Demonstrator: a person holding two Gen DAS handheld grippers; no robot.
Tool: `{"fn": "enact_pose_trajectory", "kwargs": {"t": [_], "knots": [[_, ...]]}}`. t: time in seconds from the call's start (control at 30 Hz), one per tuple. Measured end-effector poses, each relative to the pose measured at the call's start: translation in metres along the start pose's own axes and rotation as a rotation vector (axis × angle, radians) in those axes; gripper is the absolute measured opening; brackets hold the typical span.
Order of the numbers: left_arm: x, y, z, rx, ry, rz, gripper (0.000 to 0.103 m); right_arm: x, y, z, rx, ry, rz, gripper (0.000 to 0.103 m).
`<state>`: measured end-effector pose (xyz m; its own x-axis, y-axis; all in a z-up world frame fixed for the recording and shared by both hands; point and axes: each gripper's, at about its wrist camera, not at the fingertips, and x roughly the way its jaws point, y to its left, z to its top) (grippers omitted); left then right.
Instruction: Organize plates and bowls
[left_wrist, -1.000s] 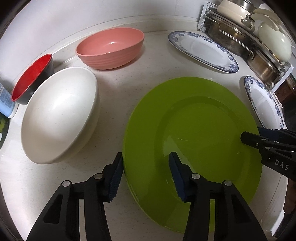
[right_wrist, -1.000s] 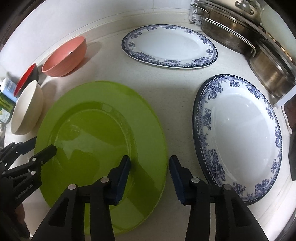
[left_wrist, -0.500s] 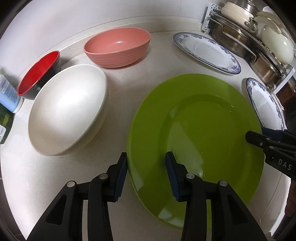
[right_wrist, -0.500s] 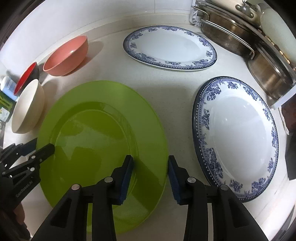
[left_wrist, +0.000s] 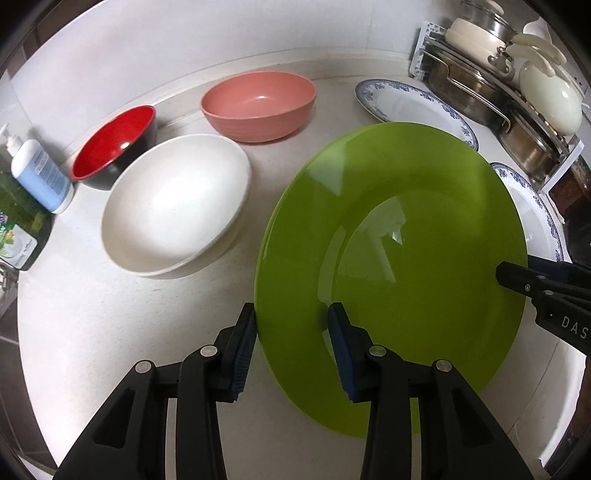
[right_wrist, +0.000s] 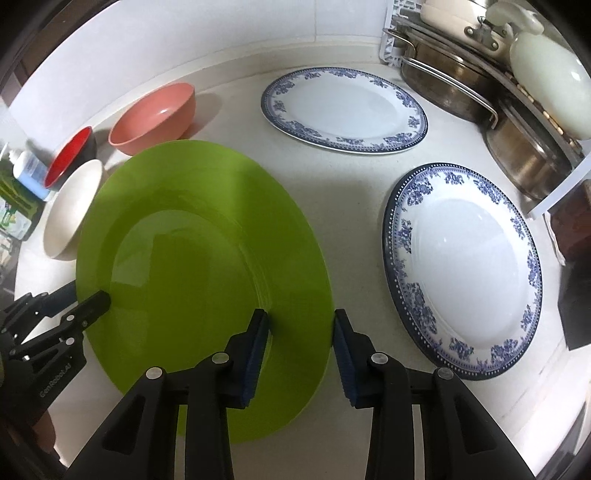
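A large green plate (left_wrist: 399, 236) is held up off the counter, tilted. My left gripper (left_wrist: 291, 343) is shut on its left rim, one finger on each face. My right gripper (right_wrist: 299, 343) is shut on its right rim (right_wrist: 306, 295) the same way. A white bowl (left_wrist: 173, 199), a pink bowl (left_wrist: 258, 103) and a red bowl (left_wrist: 114, 144) stand left of the plate. Two blue-patterned white plates lie on the counter: one at the back (right_wrist: 343, 110), one at the right (right_wrist: 465, 266).
A dish rack with steel pots (right_wrist: 454, 74) and a cream lid (right_wrist: 550, 88) stands at the back right. A blue-white pump bottle (left_wrist: 37, 173) and a green soap bottle (left_wrist: 18, 236) stand at the far left. The wall runs behind the bowls.
Both grippers closed from wide open onto opposite rims of the green plate. The plate has risen off the counter and tilted; it now overlaps the back patterned plate in the left wrist view.
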<state>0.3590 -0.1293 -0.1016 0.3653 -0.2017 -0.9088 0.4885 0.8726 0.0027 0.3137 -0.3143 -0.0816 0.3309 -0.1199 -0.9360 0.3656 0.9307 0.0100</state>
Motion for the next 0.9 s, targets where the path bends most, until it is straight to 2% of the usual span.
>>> {"fn": "enact_pose_trajectory", "kwargs": {"t": [0.4,0.9], "knots": [[-0.023,0.014,-0.018,-0.041,0.005,0.034,0.039,-0.013,0.017,-0.007,-0.020,0.012,0.029,0.037],[-0.061,0.066,-0.066,-0.142,-0.026,0.085,0.039,-0.036,0.074,-0.032,-0.136,-0.003,0.063,0.037]]}}
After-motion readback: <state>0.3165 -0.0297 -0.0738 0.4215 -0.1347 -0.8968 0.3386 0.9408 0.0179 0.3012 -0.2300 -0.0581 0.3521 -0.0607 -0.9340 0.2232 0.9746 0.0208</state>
